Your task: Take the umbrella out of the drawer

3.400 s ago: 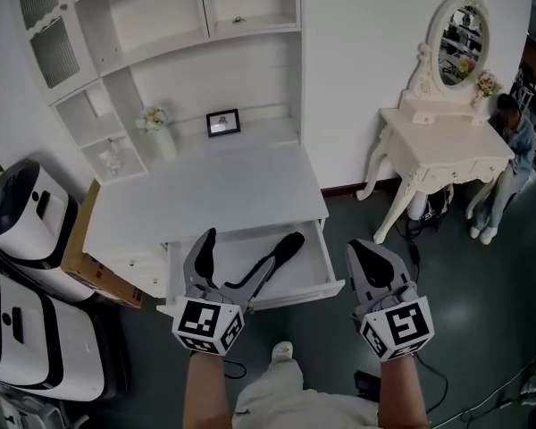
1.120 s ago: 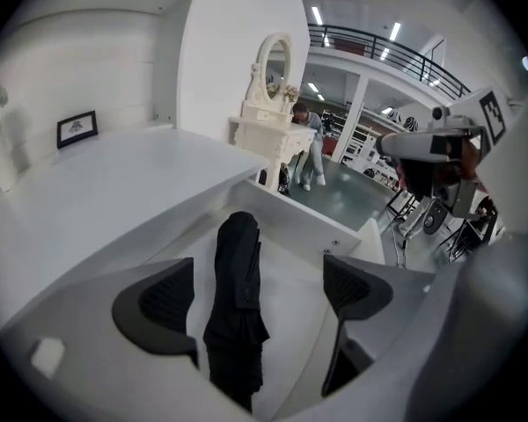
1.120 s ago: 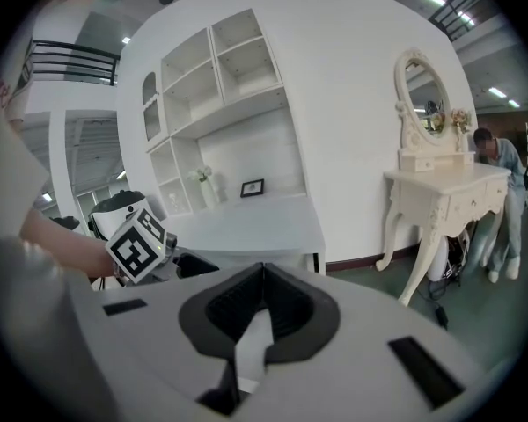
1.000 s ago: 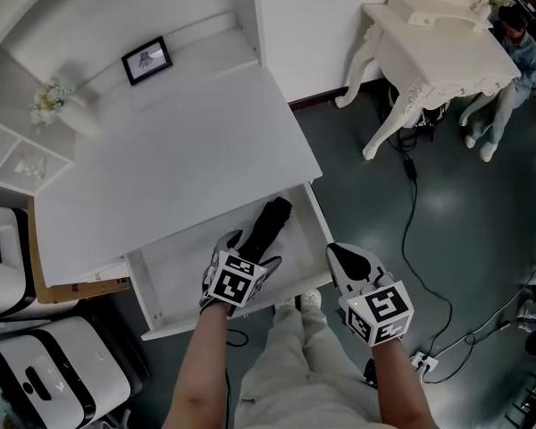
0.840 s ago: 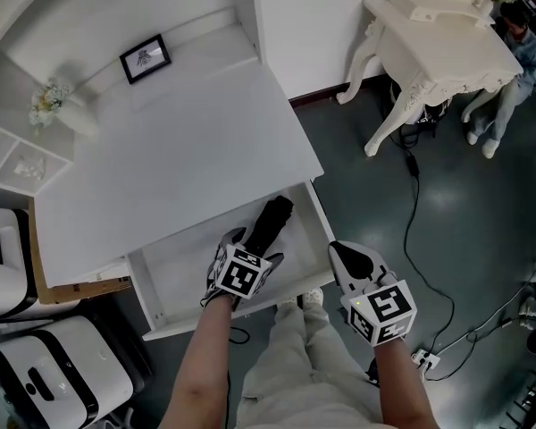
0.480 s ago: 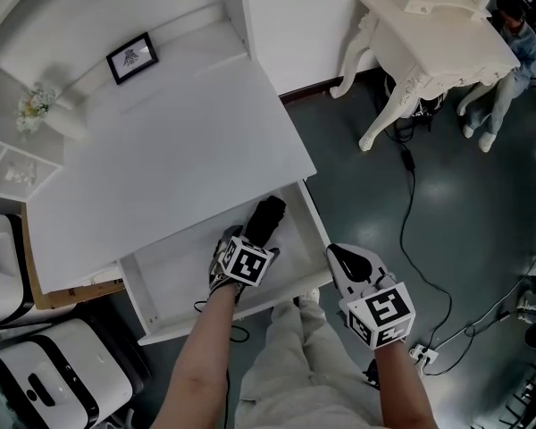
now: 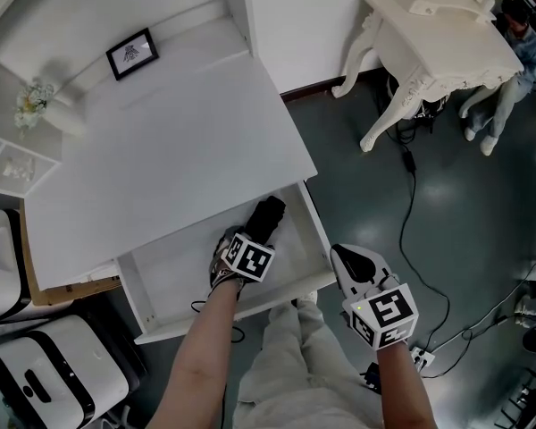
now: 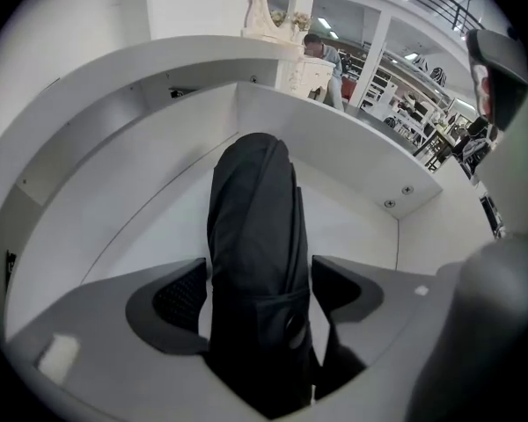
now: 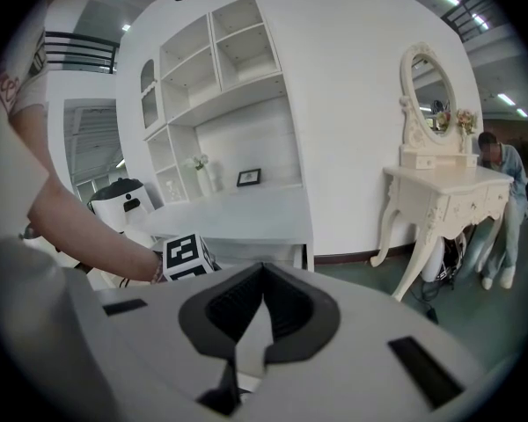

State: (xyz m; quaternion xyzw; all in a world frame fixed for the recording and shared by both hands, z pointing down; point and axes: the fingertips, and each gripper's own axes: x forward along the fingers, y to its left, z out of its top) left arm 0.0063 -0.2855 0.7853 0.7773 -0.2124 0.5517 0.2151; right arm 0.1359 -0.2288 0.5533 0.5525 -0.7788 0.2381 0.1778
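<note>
- Two grippers show in the head view, one in each of your hands; both forearms reach forward from the bottom edge.
- Your left gripper [image 8: 257, 293] points steeply down into the open drawer [image 7: 174, 280]; its marker cube faces the head camera, and the forearm runs straight up to it above the drawer's front edge.
- Its jaws straddle the folded black umbrella [image 7: 268, 214] and are closing on it; a thin gap shows beside the right pad, so the pinch is not firm.
- The umbrella lies on the drawer floor at the right end; its far end points toward the back wall under the white desk top [image 7: 161, 150].
- Your right gripper [image 9: 262, 275] hangs outside the drawer, just past its right front corner and above the dark floor; it tilts gently downward.
- Its jaws meet at the tips with nothing between them; its own view looks across to the left marker cube and your left forearm.
</note>
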